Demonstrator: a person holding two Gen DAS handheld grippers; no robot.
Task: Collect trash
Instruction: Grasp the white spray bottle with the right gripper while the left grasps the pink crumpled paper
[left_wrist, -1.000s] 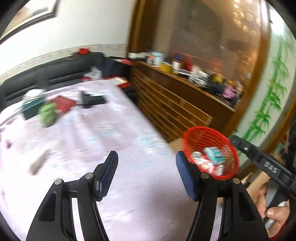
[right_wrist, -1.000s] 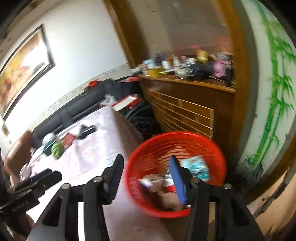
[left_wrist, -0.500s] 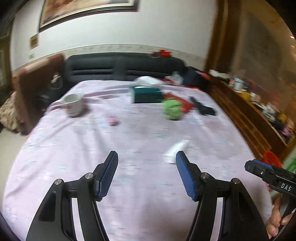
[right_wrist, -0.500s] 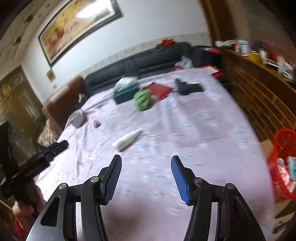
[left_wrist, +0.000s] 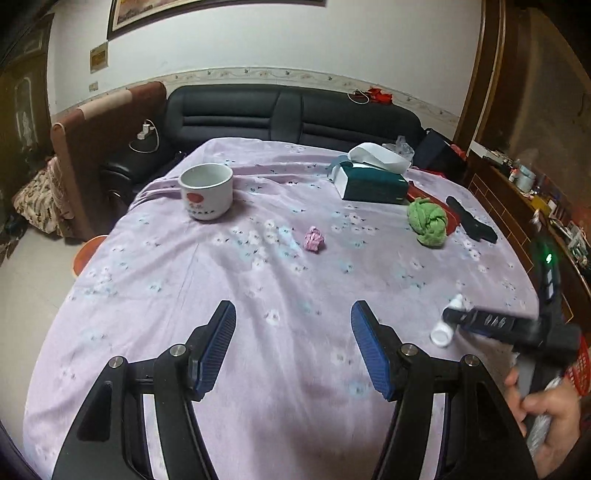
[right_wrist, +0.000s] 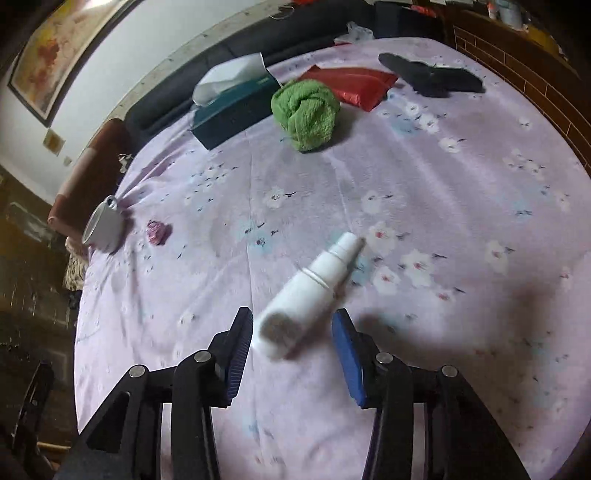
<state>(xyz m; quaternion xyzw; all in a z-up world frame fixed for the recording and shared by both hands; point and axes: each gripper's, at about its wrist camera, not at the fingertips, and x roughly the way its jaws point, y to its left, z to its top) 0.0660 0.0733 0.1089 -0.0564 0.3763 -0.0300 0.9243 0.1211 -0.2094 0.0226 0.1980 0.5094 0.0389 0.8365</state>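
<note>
My right gripper (right_wrist: 291, 332) is closing around the base of a small white plastic spray bottle (right_wrist: 310, 291) lying on the lilac floral tablecloth (right_wrist: 443, 184), pads not yet pressing, while my left gripper (left_wrist: 293, 343) hangs half-open and empty.

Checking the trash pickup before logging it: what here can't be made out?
- White bottle, right wrist view: motion-blurred; contact with the closing right gripper unclear.
- Red basket, left wrist view: cut off by the edge; contents hidden.
- Mug: printed text too small.
</note>
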